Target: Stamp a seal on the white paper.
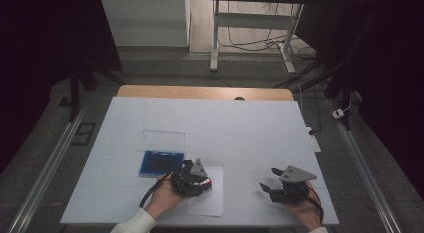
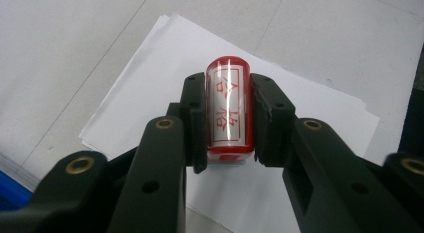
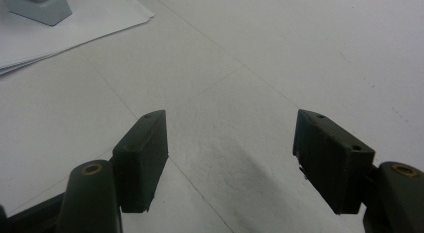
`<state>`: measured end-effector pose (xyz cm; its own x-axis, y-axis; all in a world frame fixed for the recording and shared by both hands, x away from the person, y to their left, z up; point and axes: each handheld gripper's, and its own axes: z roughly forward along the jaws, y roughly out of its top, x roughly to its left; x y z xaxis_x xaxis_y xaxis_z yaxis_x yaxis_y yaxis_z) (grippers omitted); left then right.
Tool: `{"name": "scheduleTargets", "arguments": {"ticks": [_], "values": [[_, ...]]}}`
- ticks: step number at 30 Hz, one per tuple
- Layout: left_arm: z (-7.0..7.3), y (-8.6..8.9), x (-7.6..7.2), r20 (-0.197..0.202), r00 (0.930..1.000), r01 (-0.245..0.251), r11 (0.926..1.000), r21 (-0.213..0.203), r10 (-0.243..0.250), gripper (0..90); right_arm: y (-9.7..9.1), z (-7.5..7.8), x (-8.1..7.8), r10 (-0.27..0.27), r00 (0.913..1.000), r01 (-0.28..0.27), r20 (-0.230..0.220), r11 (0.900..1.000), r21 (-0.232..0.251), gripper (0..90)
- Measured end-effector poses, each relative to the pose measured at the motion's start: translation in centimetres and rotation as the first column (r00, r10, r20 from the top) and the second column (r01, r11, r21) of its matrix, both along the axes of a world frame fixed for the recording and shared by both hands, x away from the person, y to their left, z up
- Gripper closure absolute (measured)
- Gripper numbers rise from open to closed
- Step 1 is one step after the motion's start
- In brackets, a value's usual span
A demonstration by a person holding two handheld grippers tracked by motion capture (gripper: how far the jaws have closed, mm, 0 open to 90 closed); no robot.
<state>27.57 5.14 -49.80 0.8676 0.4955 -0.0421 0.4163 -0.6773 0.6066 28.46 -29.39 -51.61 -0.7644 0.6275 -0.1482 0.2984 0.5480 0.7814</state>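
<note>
A red stamp [image 2: 229, 110] is gripped in the left claw [image 1: 192, 179], held over the paper sheets [image 2: 165, 83] near the surface's front edge, so stamping looks in hand. A straight press down onto the paper is called for next. The right claw [image 3: 230, 158] is held open and empty, low over the surface [image 1: 240, 128] at front right. An ink pad case [image 1: 161, 160] lies just left.

Left gripper [image 1: 199, 182]: black jaws, brass-coloured rivets, grey three-cornered top plate, black cable. Right gripper [image 1: 270, 179]: same build. Sleeves [image 1: 135, 224]: white.
</note>
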Motion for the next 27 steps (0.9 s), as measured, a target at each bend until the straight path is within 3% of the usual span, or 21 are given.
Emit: {"name": "scheduleTargets", "arguments": {"ticks": [16, 27], "values": [[-0.06, -0.7, -0.26, 0.014, 0.9999, -0.008, 0.998, 0.063, 0.007, 70.4, 0.08, -0.06, -0.01, 0.002, 1.0, -0.002, -0.003, 1.0, -0.004, 30.2], [-0.19, -0.47, 0.07, -0.011, 0.9999, -0.003, 0.9991, 0.043, 0.004, 70.5, 0.23, -0.05, -0.06, 0.003, 1.0, -0.003, -0.003, 1.0, -0.004, 30.2]]}}
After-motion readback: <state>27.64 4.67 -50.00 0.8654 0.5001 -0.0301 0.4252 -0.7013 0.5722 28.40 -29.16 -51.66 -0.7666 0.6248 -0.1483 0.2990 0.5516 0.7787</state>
